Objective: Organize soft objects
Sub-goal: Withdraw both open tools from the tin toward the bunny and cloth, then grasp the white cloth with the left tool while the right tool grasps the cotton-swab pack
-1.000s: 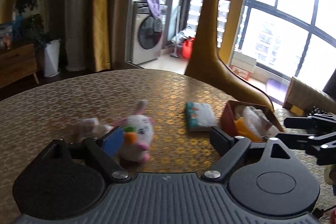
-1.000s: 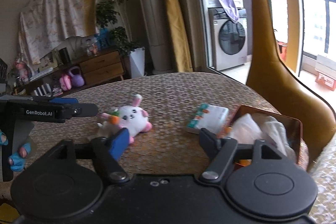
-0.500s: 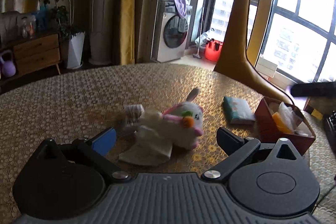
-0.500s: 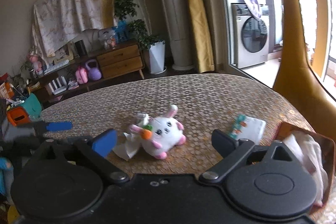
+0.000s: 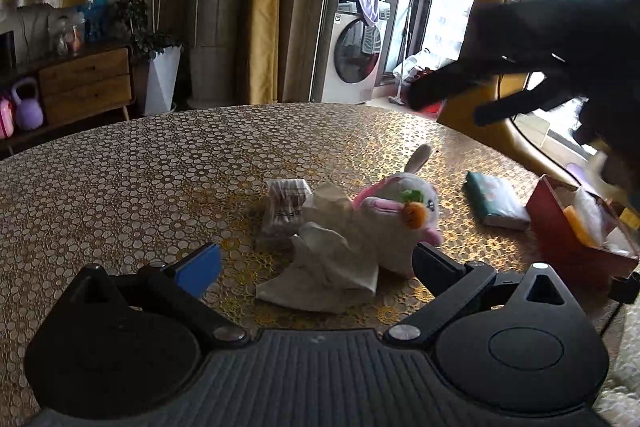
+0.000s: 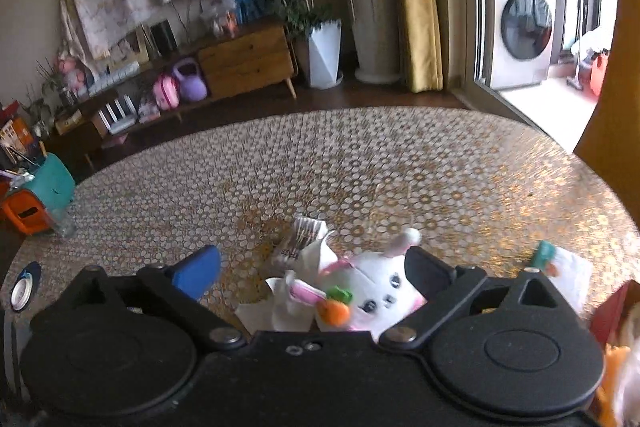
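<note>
A white and pink plush bunny with an orange carrot lies on the round gold-patterned table, next to a crumpled white tissue and a small clear packet. My left gripper is open, its jaws either side of the tissue, just short of it. My right gripper is open above the bunny, which sits between its jaws; the tissue and packet lie there too. The right gripper shows as a dark blurred shape in the left wrist view.
A teal tissue pack lies right of the bunny; it also shows in the right wrist view. A red box holding soft items stands at the right table edge. A tall giraffe figure stands behind the table. A tape roll lies at the left edge.
Both grippers have swung left and closed in on the bunny and tissue. The right gripper has come in over the bunny and now crosses the upper right of the left wrist view.
</note>
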Tool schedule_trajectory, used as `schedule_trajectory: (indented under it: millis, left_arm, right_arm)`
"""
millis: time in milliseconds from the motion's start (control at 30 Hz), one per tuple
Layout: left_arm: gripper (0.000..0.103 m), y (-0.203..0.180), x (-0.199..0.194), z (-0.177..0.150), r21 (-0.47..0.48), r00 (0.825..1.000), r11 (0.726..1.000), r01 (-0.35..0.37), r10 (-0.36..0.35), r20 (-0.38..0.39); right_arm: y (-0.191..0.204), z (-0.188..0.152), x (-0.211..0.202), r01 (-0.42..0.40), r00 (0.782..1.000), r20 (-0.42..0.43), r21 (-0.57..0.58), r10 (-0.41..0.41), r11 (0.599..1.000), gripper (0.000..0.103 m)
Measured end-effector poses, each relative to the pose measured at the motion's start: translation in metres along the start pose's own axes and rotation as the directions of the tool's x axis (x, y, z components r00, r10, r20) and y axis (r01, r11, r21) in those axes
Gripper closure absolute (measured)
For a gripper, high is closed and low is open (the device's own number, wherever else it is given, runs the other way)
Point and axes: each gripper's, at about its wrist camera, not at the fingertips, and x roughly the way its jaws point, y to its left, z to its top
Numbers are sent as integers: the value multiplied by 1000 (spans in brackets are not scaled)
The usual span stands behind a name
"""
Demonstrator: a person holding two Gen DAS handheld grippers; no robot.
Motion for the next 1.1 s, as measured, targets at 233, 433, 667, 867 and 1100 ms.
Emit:
schedule_trajectory:
  millis: [233, 433, 667, 867, 1100]
  left_arm:
    - [0, 4, 23, -6, -7, 1000, 1000, -11, 11, -11]
    - [0, 5, 44, -11, -14, 1000, 1000, -15, 15, -22]
    - [0, 6, 73, -13, -36, 999, 999, -19, 17, -50]
    - [0, 6, 92, -18, -40, 997, 999, -24, 21, -71]
    - [1, 3, 108, -23, -29, 996, 999, -27, 24, -91]
  right_arm:
    - [22, 22, 60, 3, 996, -91, 4, -3, 1000, 0]
    - [28, 36, 109, -8, 983, -184, 7, 9, 1000, 0]
    - [25, 47, 153, 34, 968, -247, 8, -31, 999, 0]
    - [19, 56, 184, 50, 960, -276, 16, -44, 999, 3]
    - [18, 59, 217, 75, 934, -348, -38, -84, 996, 11]
